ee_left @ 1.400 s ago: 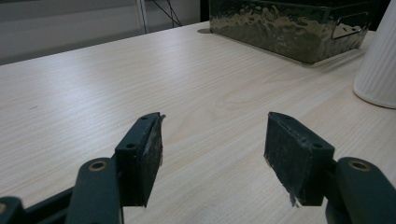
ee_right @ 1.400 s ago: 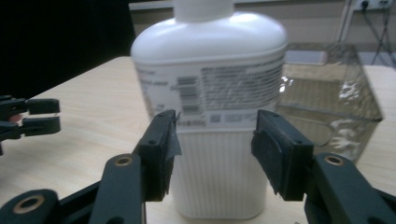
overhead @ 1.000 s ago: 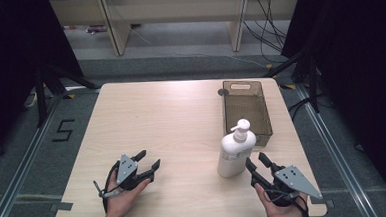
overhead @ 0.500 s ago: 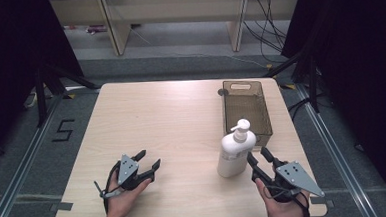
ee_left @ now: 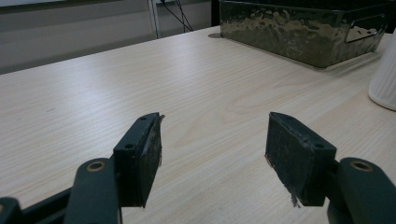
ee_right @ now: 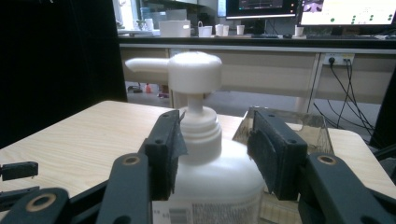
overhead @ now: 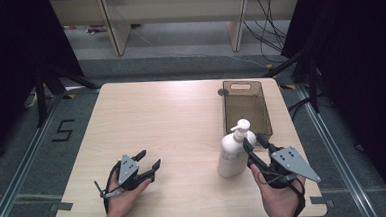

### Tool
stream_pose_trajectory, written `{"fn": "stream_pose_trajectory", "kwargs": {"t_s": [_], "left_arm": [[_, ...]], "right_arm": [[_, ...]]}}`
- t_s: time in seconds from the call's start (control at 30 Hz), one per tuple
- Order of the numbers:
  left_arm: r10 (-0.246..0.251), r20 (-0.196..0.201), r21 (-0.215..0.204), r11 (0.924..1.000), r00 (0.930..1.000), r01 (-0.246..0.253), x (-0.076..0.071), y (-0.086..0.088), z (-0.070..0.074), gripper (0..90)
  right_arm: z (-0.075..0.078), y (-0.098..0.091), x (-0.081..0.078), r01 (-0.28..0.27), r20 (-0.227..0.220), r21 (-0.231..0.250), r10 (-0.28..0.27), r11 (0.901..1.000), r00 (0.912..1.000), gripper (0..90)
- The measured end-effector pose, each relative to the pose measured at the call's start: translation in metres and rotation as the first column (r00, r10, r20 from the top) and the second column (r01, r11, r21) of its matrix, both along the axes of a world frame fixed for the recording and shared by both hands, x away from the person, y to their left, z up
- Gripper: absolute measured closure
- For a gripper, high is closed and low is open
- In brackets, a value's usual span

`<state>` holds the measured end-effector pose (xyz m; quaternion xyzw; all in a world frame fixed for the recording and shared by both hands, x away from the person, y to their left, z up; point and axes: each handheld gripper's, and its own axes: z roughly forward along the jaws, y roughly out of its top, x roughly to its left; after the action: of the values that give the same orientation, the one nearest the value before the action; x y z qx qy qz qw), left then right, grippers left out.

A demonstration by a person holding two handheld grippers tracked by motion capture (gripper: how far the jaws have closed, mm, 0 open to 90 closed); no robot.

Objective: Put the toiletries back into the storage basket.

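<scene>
Right gripper (ee_right: 217, 149) lower right of high view, jaws spread either side of pump bottle (ee_right: 205, 177) neck, right pad clear. Left gripper (ee_left: 215, 154) jaws spread, empty, over desk (ee_left: 140, 84).

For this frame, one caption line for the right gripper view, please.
Open right gripper lined up behind a white pump bottle, basket beyond.

A white pump bottle (overhead: 232, 154) is shown standing upright on the table (overhead: 171, 119), near its right front edge. Its pump head (ee_right: 194, 72) is raised, with the spout turned sideways; a printed label is carried on the ribbed body.
</scene>
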<state>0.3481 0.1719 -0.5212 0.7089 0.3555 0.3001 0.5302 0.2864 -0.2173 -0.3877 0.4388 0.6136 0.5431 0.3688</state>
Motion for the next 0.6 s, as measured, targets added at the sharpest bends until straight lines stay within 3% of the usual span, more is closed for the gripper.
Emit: {"fn": "stream_pose_trajectory", "kwargs": {"t_s": [0.13,0.2,0.33,0.6], "left_arm": [[-0.001,-0.001,-0.006,1.0000,1.0000,0.001,0.001,0.000,0.000,35.5],[0.000,-0.003,-0.008,1.0000,1.0000,0.000,0.001,0.000,0.000,35.5],[-0.001,-0.001,-0.006,1.0000,1.0000,0.001,0.001,0.000,0.000,35.4],[-0.003,0.000,-0.002,1.0000,1.0000,0.003,0.000,0.000,0.000,35.5]], "right_arm": [[0.005,0.006,0.005,-0.013,-0.027,0.020,0.014,0.9997,0.9995,53.7],[0.006,0.008,0.008,-0.009,-0.010,0.007,0.009,0.9999,0.9999,53.7],[0.008,0.013,0.012,-0.021,-0.037,0.025,0.022,0.9995,0.9991,53.9],[0.013,0.017,0.018,-0.025,-0.042,0.018,0.026,0.9995,0.9988,53.9]]}}
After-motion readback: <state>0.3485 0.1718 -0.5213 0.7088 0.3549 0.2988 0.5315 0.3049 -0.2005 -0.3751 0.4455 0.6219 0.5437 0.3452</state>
